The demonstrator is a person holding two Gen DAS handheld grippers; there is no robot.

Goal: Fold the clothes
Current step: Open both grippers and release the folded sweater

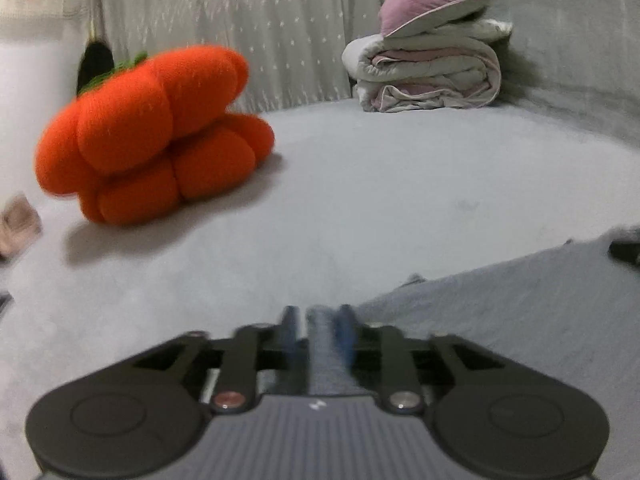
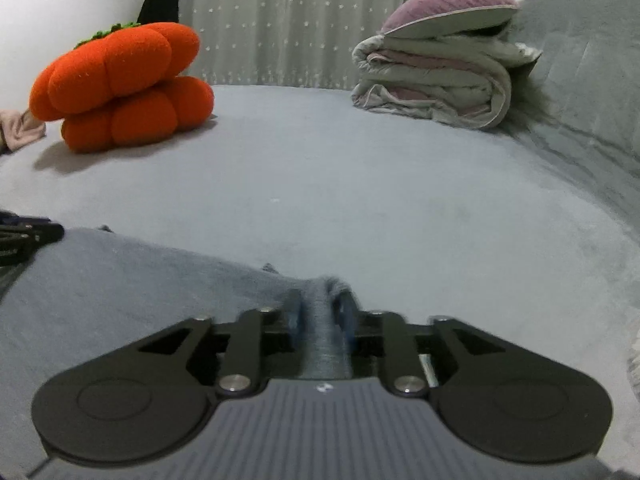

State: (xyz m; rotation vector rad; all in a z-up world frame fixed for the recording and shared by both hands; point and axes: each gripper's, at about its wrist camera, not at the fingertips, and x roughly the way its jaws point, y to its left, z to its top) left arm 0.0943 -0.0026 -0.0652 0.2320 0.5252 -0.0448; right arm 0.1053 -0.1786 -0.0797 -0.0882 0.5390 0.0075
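both the left gripper [image 1: 319, 320] and right gripper [image 2: 322, 308] stand loosened around ridges of a grey garment [image 2: 120, 280], whose fold could spring open once released.

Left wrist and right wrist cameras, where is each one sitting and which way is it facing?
Left wrist: on the left claw, looking over the grey garment toward the orange pumpkin cushion; right claw's tip at the right edge.
Right wrist: on the right claw, same direction; left claw at the left edge.
Shared: garment, cushion, folded quilt stack, curtain.
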